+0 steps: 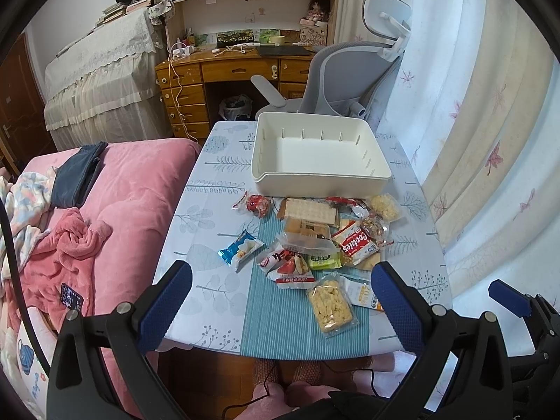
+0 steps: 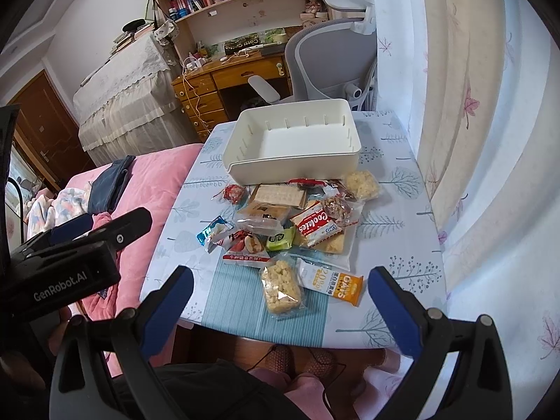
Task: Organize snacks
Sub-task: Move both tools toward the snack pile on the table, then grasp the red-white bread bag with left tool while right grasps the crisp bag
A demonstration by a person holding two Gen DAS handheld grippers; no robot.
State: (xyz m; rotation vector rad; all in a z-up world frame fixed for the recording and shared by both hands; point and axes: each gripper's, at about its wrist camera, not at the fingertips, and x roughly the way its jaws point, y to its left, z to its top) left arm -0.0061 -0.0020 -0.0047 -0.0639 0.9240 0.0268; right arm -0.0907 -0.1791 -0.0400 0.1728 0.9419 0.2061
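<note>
Snacks (image 1: 315,245) lie in a loose heap on the table (image 1: 196,231), just in front of the white bin (image 1: 320,178), which sits at the table's far end with nothing visible inside. Nearest the bin are a red-wrapped sweet (image 1: 257,205) and a pale cracker pack (image 1: 308,210); further from it lie a Cookies pack (image 1: 355,245), a blue packet (image 1: 239,249) and, furthest from the bin, a clear bag of puffed-rice bar (image 1: 330,306) beside an orange-and-white packet (image 2: 332,281). The left gripper (image 1: 280,301) hangs above the table edge opposite the bin, fingers spread wide and holding nothing, the rice bar framed between them but apparently well below. The right gripper (image 2: 280,301) is likewise spread and empty, short of the heap, touching no snack.
</note>
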